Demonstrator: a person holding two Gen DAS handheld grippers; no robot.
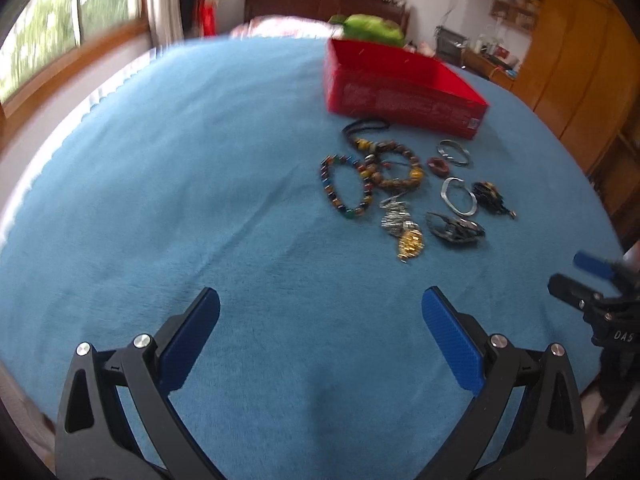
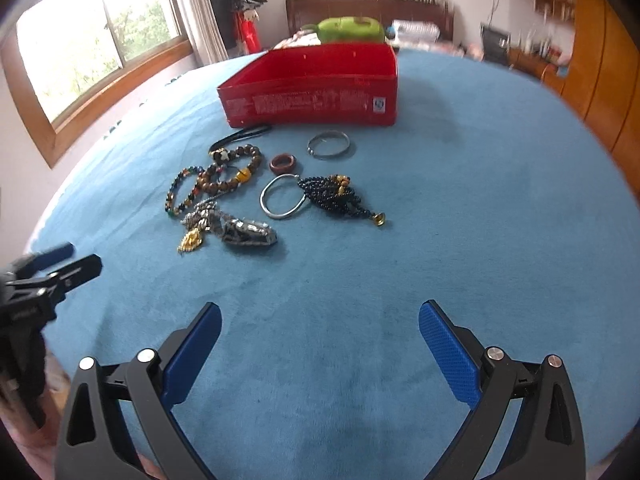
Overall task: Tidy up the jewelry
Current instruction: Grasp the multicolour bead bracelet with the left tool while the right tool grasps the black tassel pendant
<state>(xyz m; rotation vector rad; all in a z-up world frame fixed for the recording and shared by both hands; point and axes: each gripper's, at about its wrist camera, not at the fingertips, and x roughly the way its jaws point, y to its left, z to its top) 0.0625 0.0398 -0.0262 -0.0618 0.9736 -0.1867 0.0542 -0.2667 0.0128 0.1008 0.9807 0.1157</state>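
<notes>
Left gripper (image 1: pixel 320 308) and right gripper (image 2: pixel 320 320) above the blue cloth (image 2: pixel 460 208), jaws spread wide, holding nothing. Jewelry pile (image 2: pixel 240 192) heaped on the cloth just in front of the open red box (image 2: pixel 312 100), well ahead of both grippers.

On blue cloth: one open red rectangular box (image 2: pixel 312 100); two silver metal bangles (image 2: pixel 329 145) (image 2: pixel 281 197); one reddish-brown ring (image 2: pixel 283 163); one black beaded strand, bunched (image 2: pixel 334 194). Tangled bead bracelets: count unclear.
</notes>
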